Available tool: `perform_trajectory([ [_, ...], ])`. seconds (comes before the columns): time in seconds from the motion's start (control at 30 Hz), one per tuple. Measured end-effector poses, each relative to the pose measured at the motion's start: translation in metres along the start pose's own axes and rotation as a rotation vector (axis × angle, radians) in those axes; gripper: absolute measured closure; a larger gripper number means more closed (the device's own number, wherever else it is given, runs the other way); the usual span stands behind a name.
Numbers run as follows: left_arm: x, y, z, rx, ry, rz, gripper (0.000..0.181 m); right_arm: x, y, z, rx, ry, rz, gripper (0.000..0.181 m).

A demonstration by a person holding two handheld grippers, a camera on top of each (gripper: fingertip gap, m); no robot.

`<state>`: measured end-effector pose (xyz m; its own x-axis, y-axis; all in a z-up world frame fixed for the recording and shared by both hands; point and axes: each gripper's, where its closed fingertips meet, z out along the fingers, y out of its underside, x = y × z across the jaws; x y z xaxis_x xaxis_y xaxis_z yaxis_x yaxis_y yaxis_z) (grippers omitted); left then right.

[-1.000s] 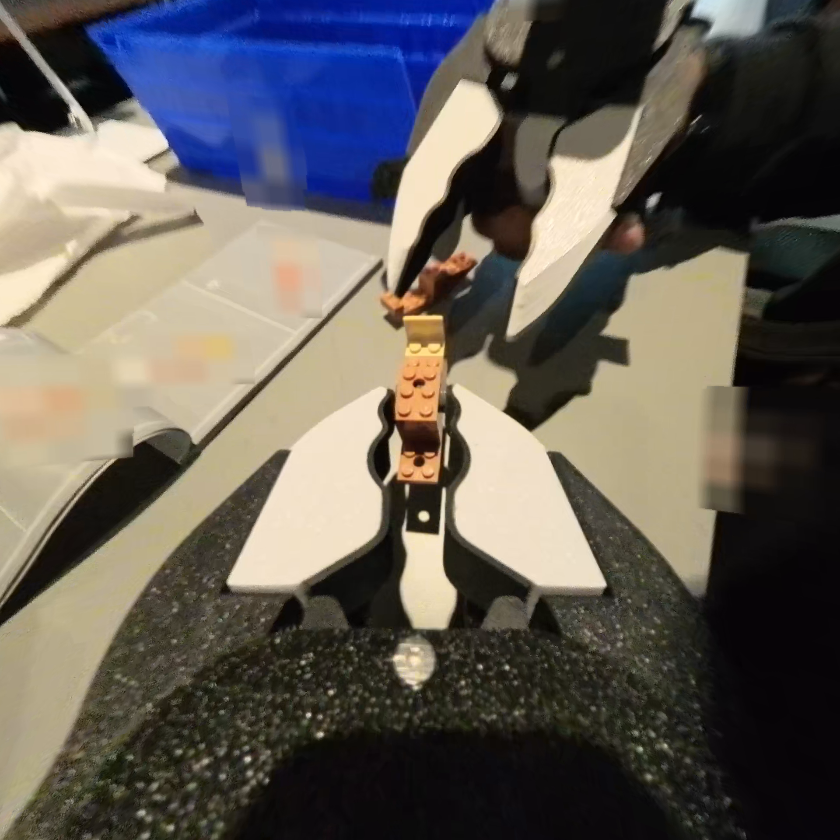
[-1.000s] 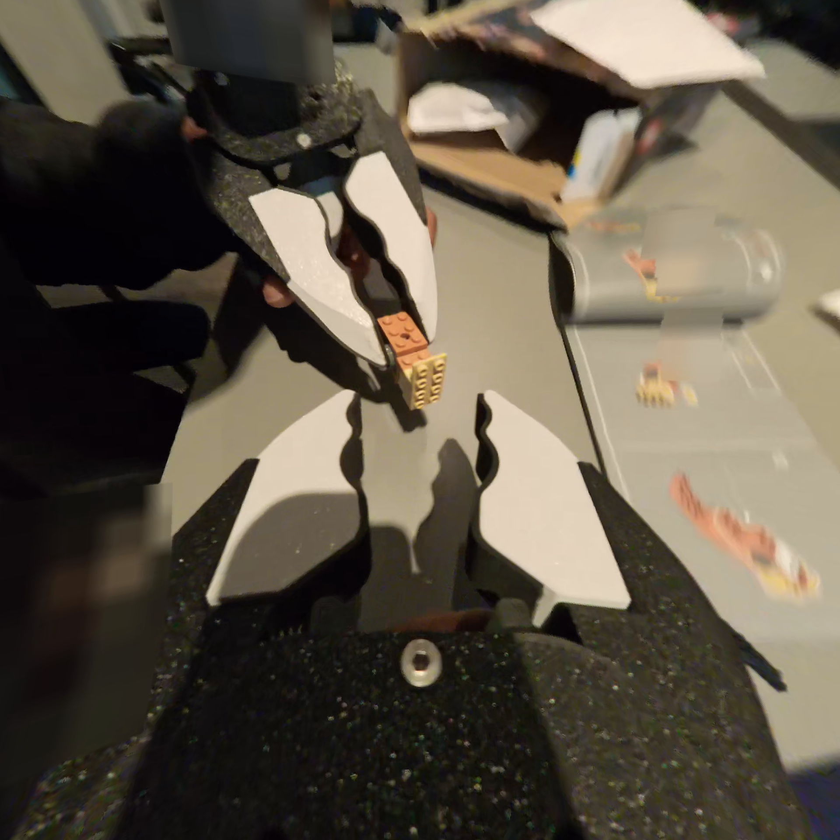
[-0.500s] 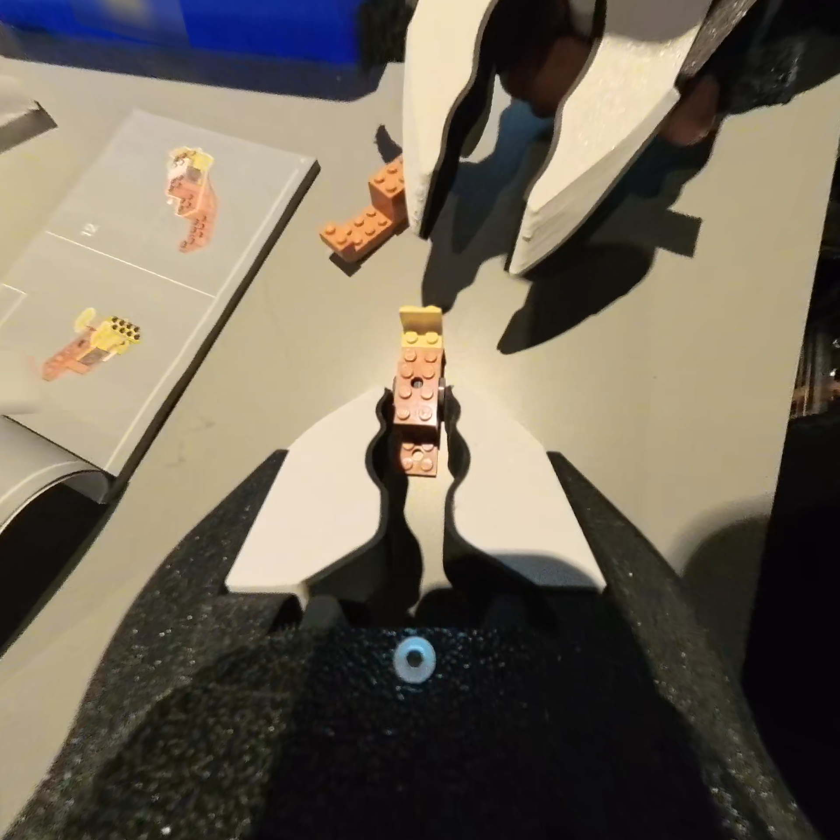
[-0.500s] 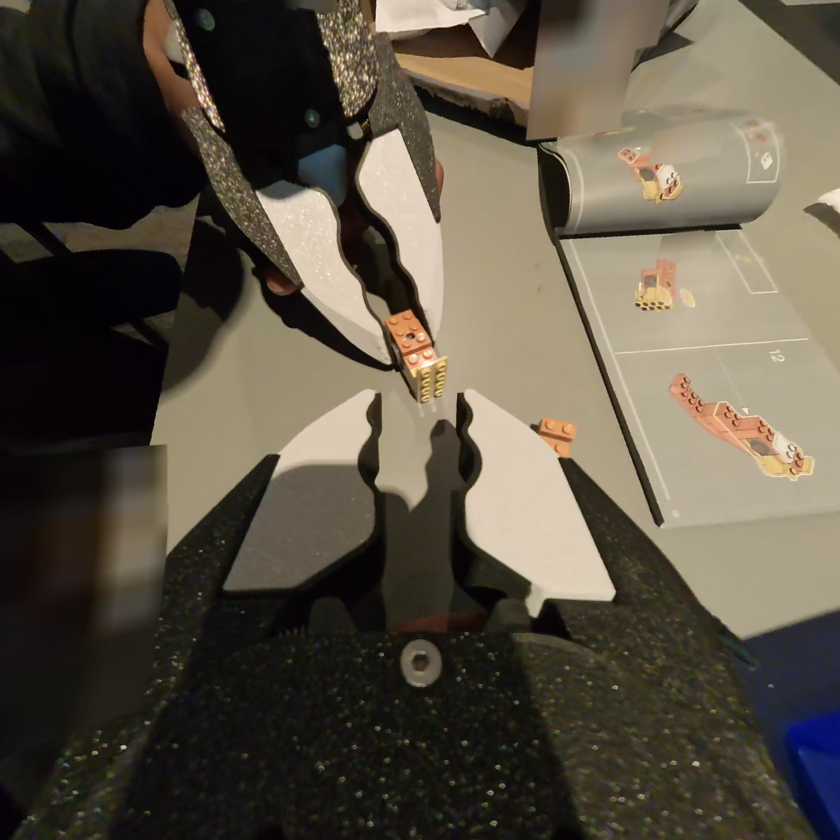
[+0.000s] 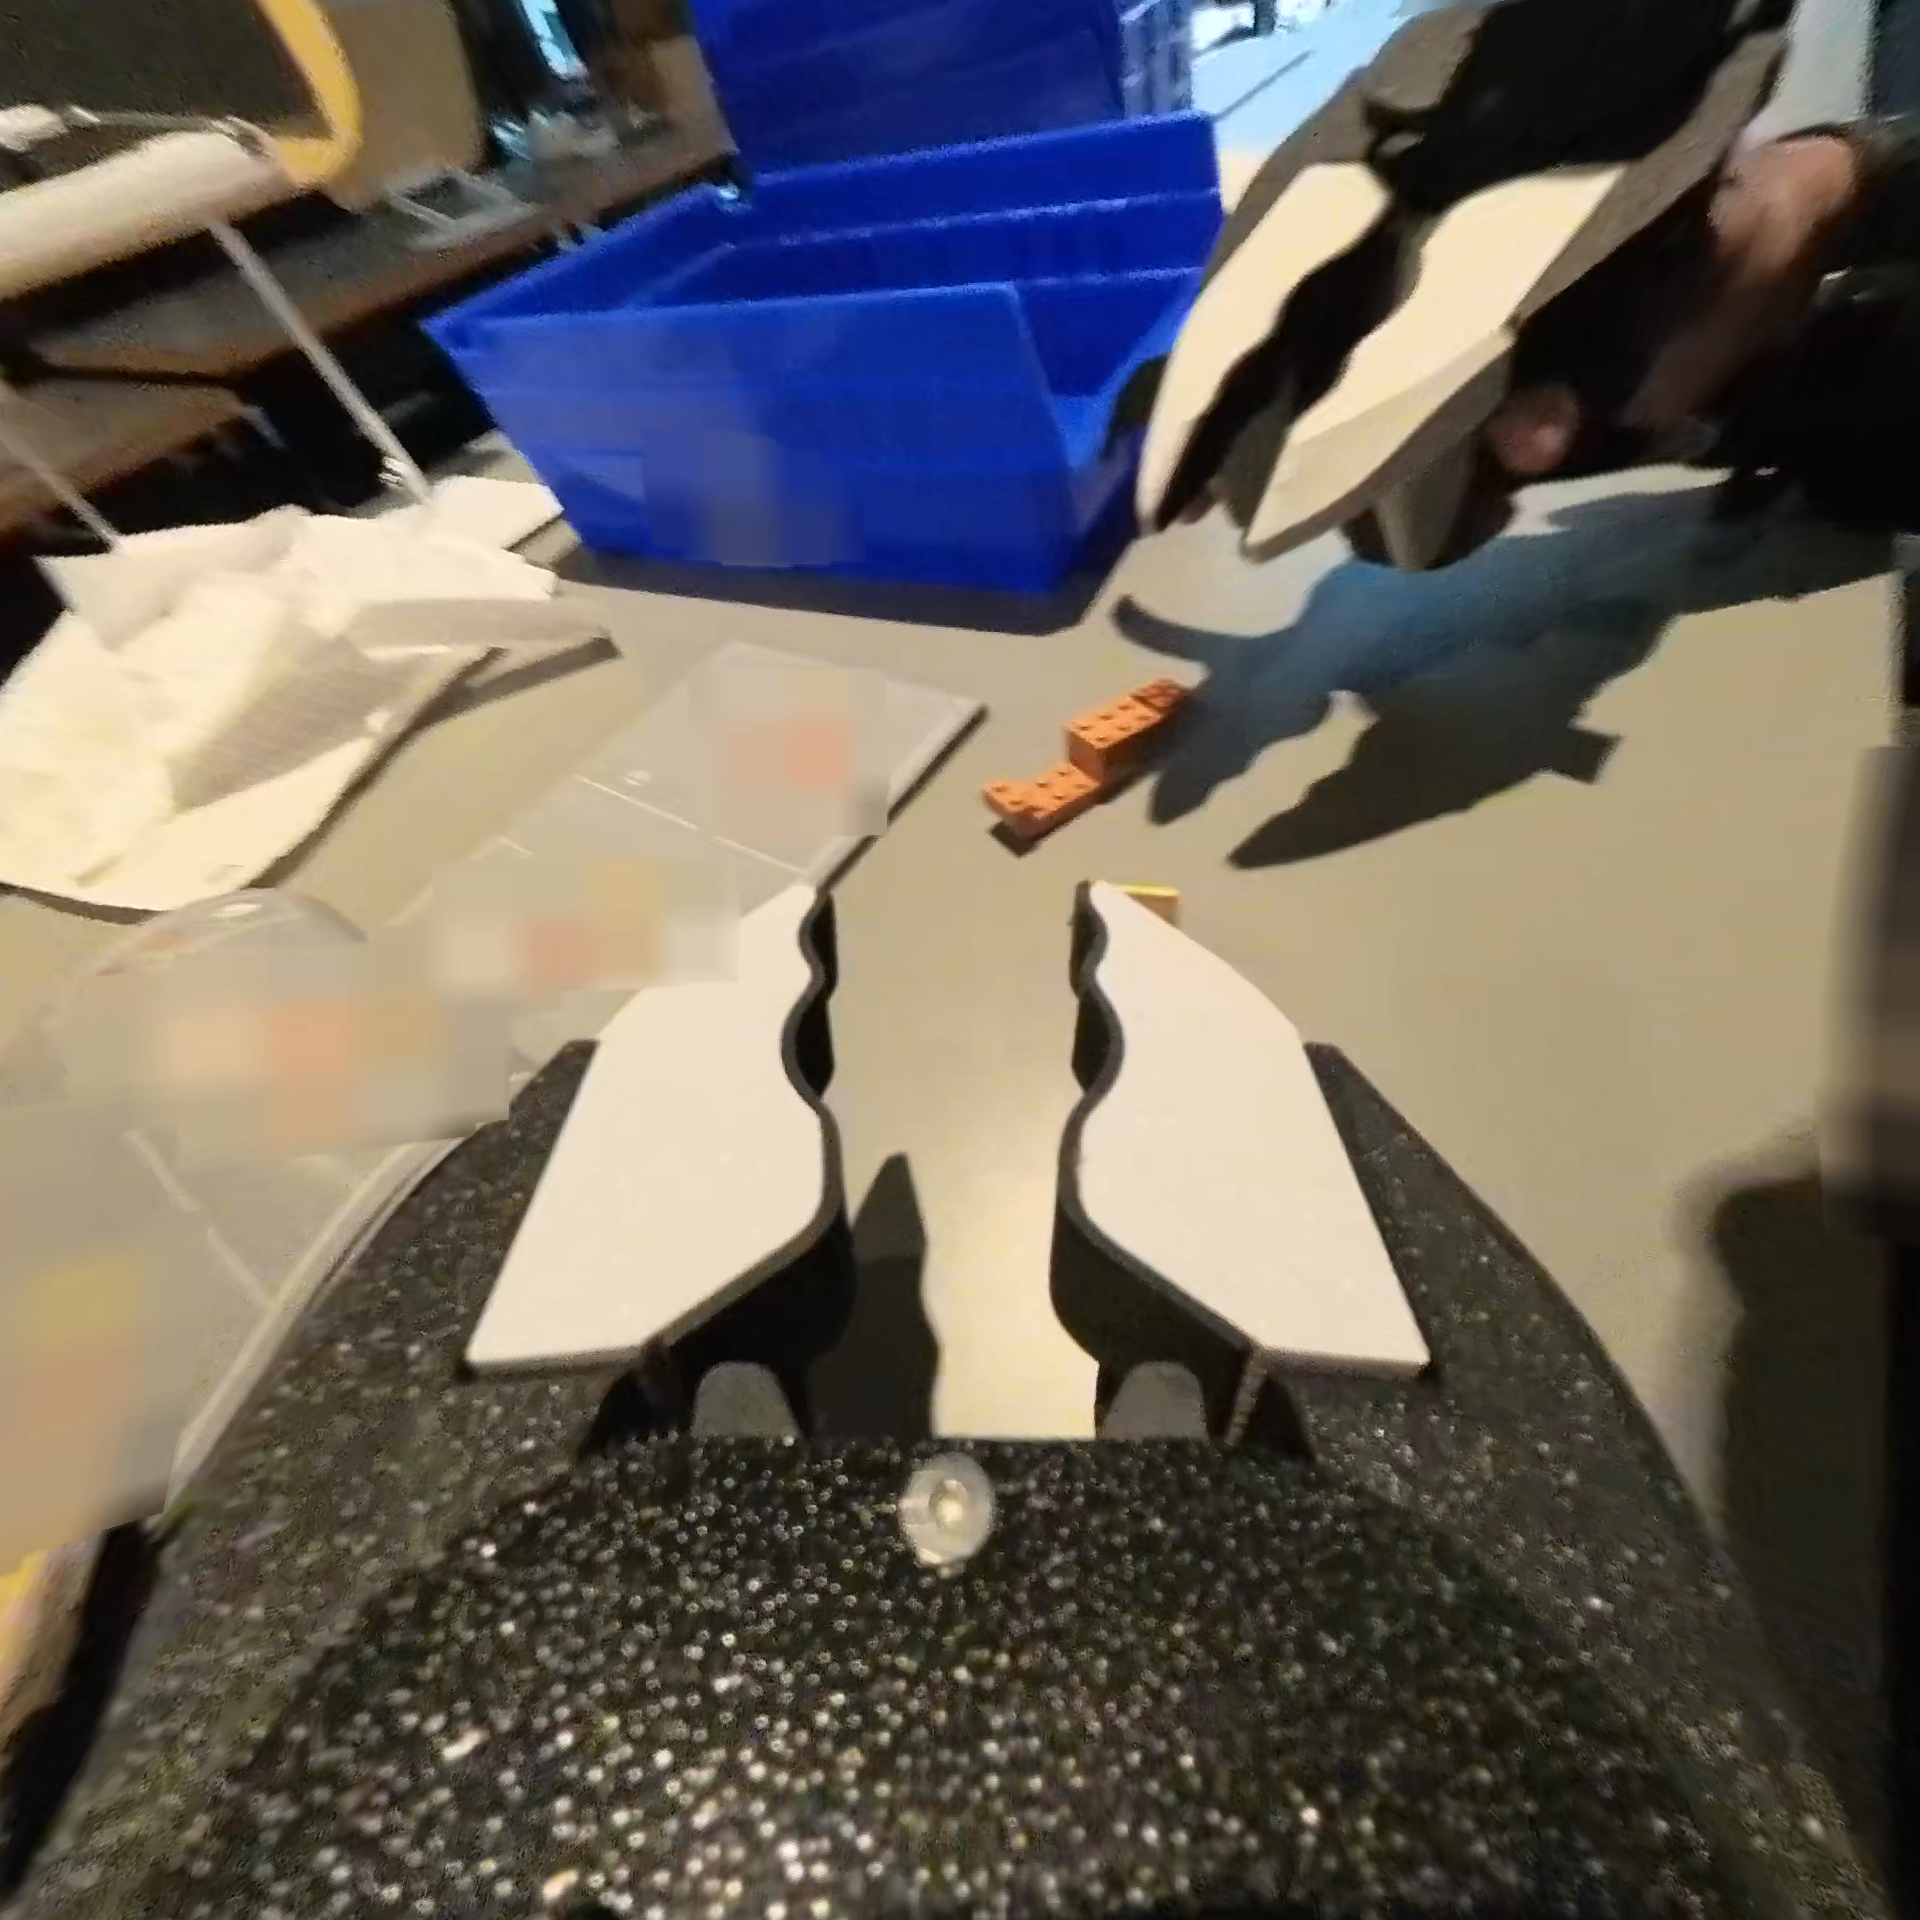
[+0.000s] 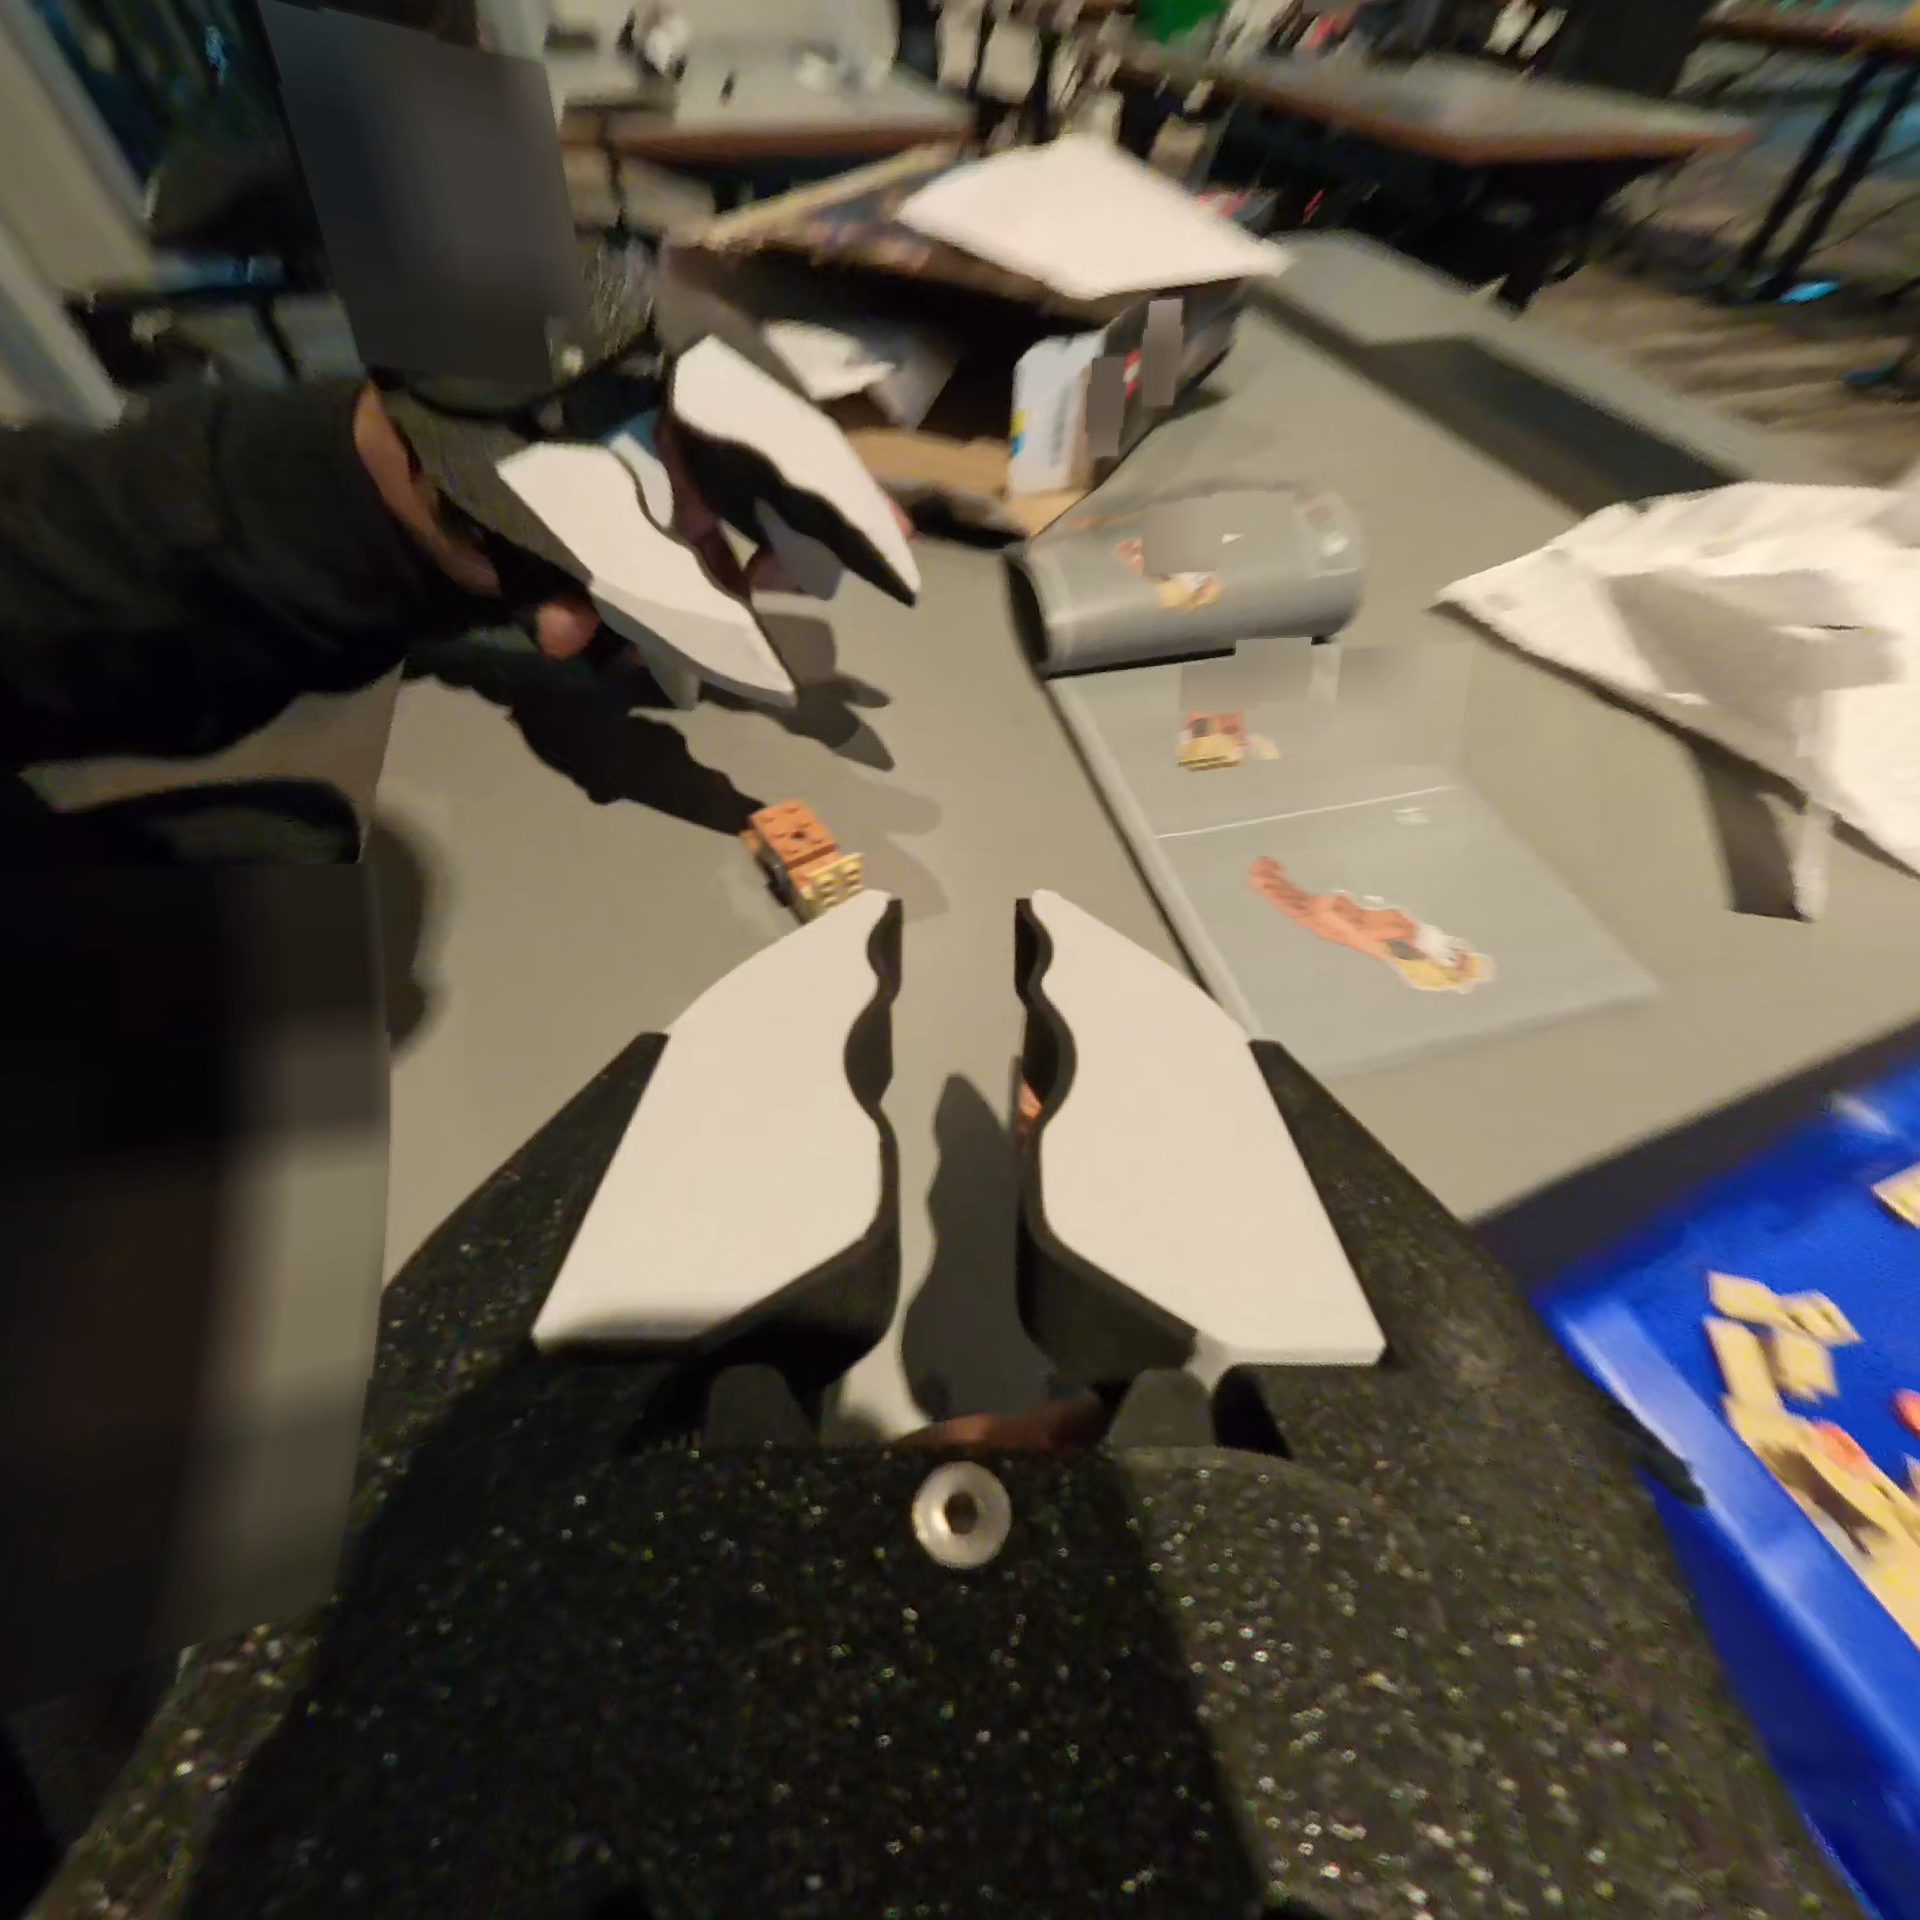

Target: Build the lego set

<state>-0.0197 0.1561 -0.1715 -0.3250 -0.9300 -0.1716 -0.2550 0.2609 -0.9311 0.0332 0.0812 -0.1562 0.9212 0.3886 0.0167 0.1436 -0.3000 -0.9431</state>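
We record both tools released and holding nothing. The left tool (image 5: 951,904) has its jaws spread wide over bare grey table (image 5: 1403,987); the right tool (image 6: 956,914) has its jaws parted more narrowly.

Two brick assemblies lie on the table, apart from each other. The small brown-and-tan assembly (image 6: 805,854) rests on the table just beyond the right tool's left fingertip; the right wrist view shows it whole, while the left wrist view gives only a sliver of it (image 5: 1155,898) behind the left tool's right fingertip. The longer orange stepped assembly (image 5: 1086,753) is plain in the left wrist view, lying beside the edge of the open instruction booklet (image 5: 727,790) and under the raised right tool (image 5: 1210,520). In the right wrist view it is almost wholly hidden; only an orange fragment shows against the inner edge of that tool's right finger.

The right wrist view alone shows the raised left tool (image 6: 852,644) in a dark-sleeved hand (image 6: 457,540), one torn cardboard box (image 6: 935,353) at the far end of the table, and loose tan pieces inside the blue bin (image 6: 1766,1403). The left wrist view shows that bin (image 5: 862,395) from outside, with crumpled white wrapping (image 5: 239,665) to its left.

We count two tools, two assemblies, one booklet, one bin, one box.
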Motion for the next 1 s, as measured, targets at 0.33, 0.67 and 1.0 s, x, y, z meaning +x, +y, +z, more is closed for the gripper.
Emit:
perform_trajectory([
  [0.33, -0.025, -0.005, 0.021, 0.019, -0.132, 0.078, 0.157, 0.039, 0.008, -0.052, 0.18, 0.161, 0.115, 0.181],
  [0.67, -0.03, -0.006, 0.034, 0.024, -0.117, 0.114, 0.164, 0.059, 0.028, -0.079, 0.147, 0.23, 0.158, 0.181],
  [1.0, -0.029, -0.031, 0.049, 0.182, -0.003, 0.055, 0.172, 0.065, 0.03, -0.079, 0.157, 0.217, 0.218, 0.181],
])
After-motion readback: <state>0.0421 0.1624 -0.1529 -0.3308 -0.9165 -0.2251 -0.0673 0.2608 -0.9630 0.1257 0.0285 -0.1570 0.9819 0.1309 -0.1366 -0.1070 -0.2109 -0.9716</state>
